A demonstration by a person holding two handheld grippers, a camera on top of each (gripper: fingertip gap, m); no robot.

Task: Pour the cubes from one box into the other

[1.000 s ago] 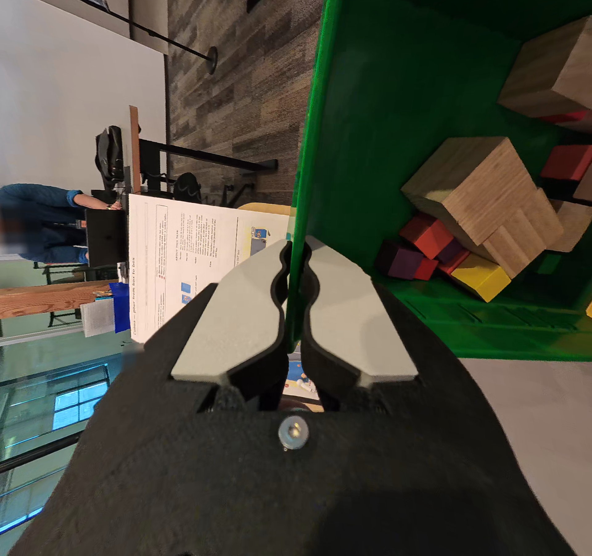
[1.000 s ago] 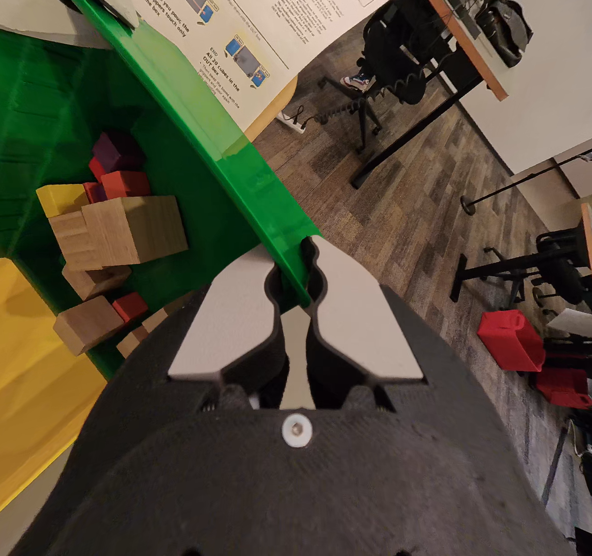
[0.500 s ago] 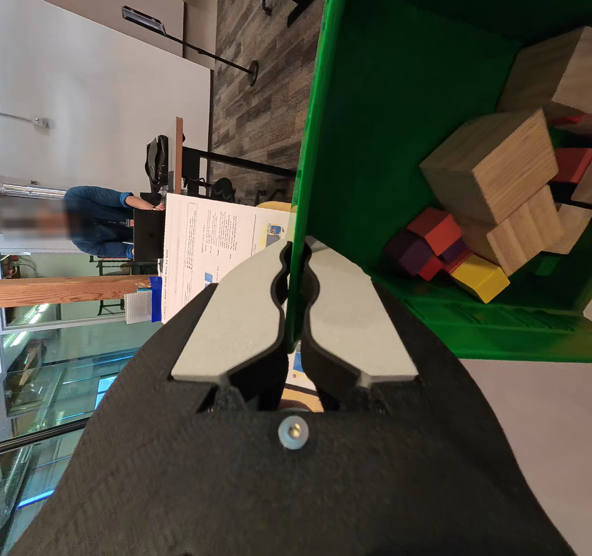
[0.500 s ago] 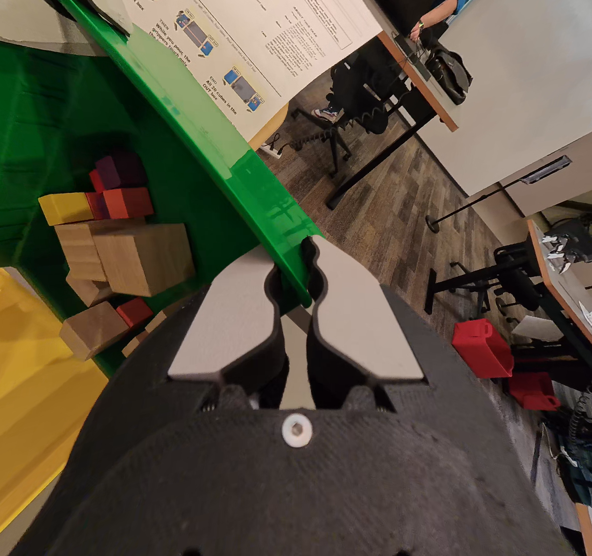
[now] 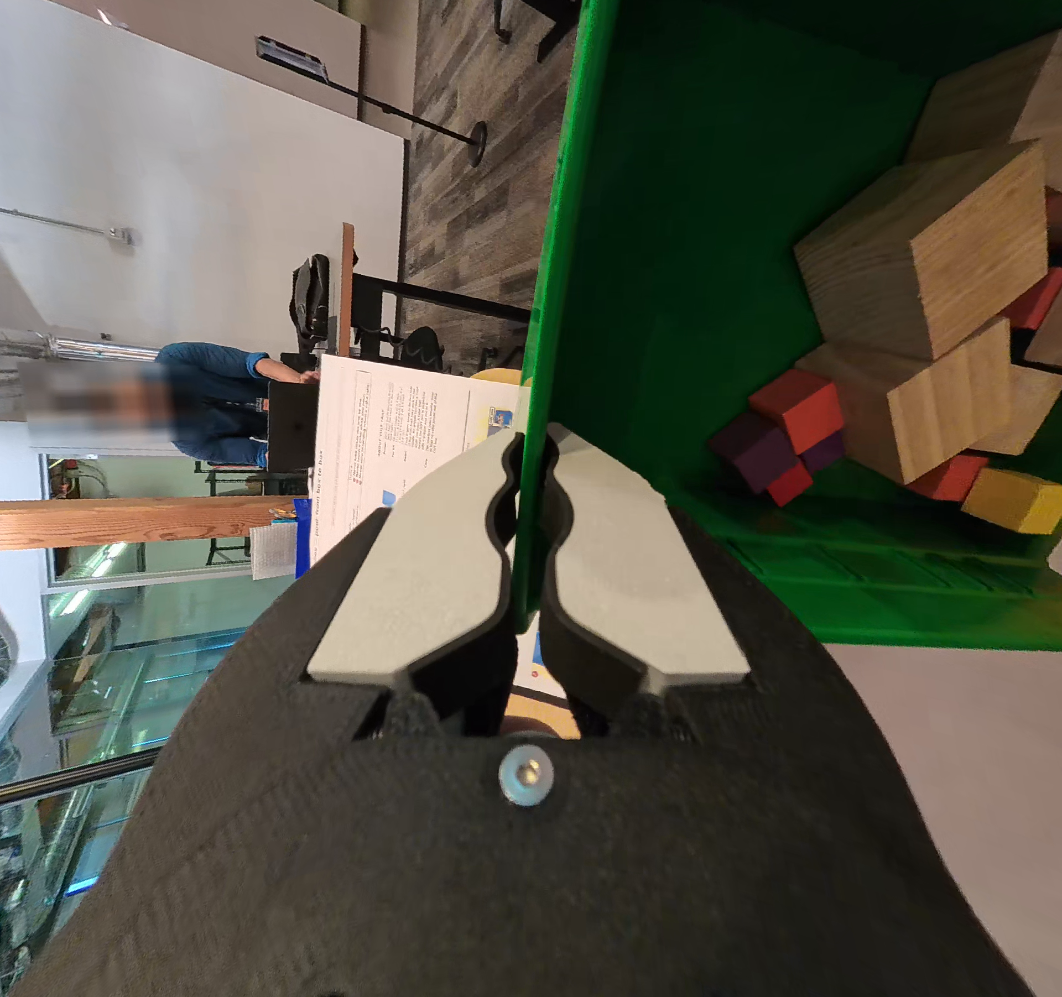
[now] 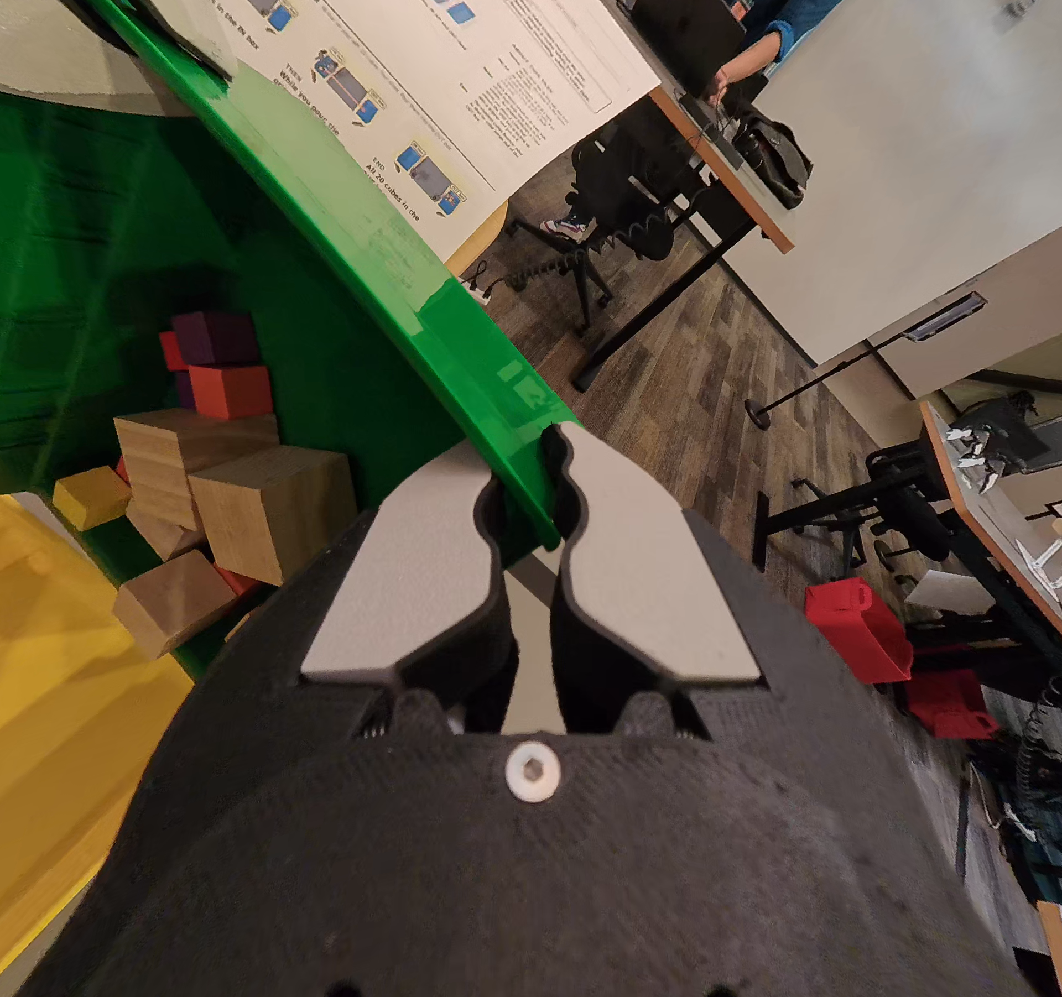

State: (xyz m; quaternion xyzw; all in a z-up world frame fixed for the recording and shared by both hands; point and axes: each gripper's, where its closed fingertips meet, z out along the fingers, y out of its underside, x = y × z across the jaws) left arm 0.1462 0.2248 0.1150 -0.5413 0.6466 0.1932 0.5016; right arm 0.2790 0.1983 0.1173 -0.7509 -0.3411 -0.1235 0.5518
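My left gripper (image 5: 531, 446) is shut on one wall of the green box (image 5: 661, 234). My right gripper (image 6: 526, 458) is shut on the same box's rim (image 6: 402, 274) at another spot. The box is lifted and tipped. Inside it lie large wooden cubes (image 5: 931, 251) and small red (image 5: 799, 403), purple (image 5: 753, 449) and yellow (image 5: 1014, 498) cubes, piled against the wall. They also show in the right wrist view (image 6: 270, 504). A yellow box (image 6: 63, 699) lies below the green box's low edge at the lower left of that view.
A white instruction sheet (image 6: 460, 56) stands behind the box. A grey table surface (image 5: 948, 768) is below. Beyond are a desk with a seated person (image 5: 218, 400), office chairs (image 6: 609, 205), a floor lamp stand (image 6: 758, 412) and red bins (image 6: 856, 630) on the floor.
The green box has tipped further. The cubes have slid and tumbled along the wall toward the low edge. Both grippers kept their hold.
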